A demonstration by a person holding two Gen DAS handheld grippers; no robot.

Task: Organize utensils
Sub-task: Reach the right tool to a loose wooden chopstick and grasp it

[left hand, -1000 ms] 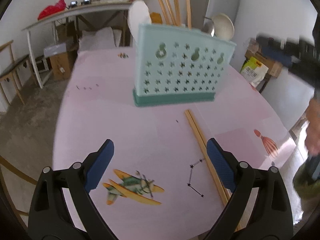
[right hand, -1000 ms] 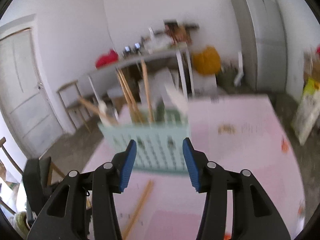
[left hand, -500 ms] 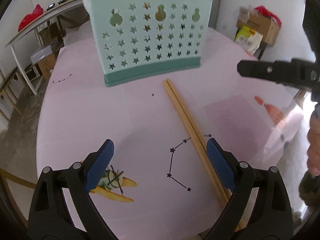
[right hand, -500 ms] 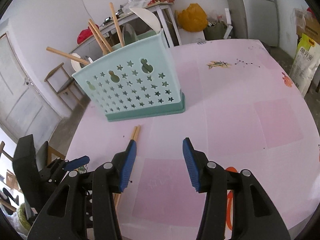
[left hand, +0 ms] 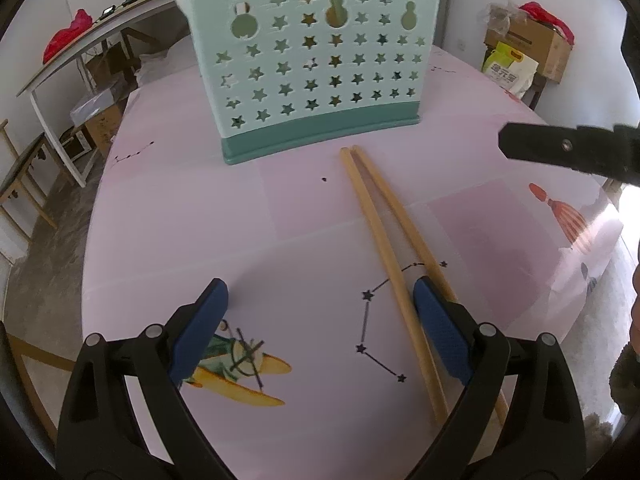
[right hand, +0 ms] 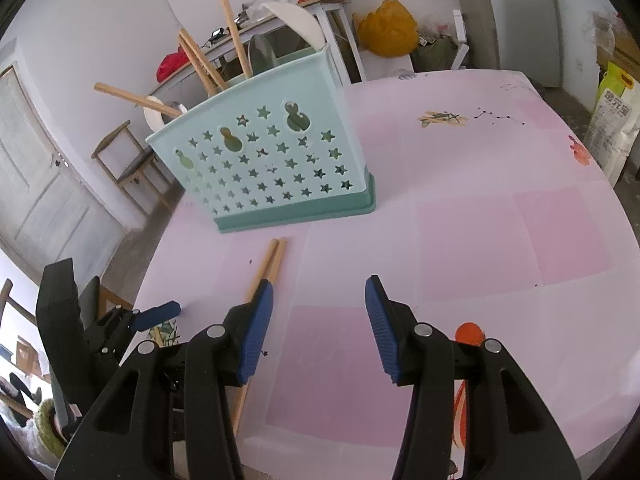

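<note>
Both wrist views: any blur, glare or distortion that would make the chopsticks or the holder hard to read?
Left wrist view: sharp, the chopsticks crisp; glare washes the tablecloth at the right edge; fisheye bows the utensil holder. Right wrist view: sharp too, evenly lit, no glare; straight lines bend near the rim; the right tool hides part of the chopsticks.

Mint-green utensil caddy (left hand: 312, 68) upright on pink tablecloth, darker teal base, star and gourd cutouts all over front wall. Already stuffed: wooden chopsticks (right hand: 208, 66) poking out at angles, white spoon (right hand: 298, 24) too. Pair of loose chopsticks (left hand: 384, 248) flat on cloth at caddy's 5 o'clock, side by side, tips touching near base, splaying slightly apart.
</note>
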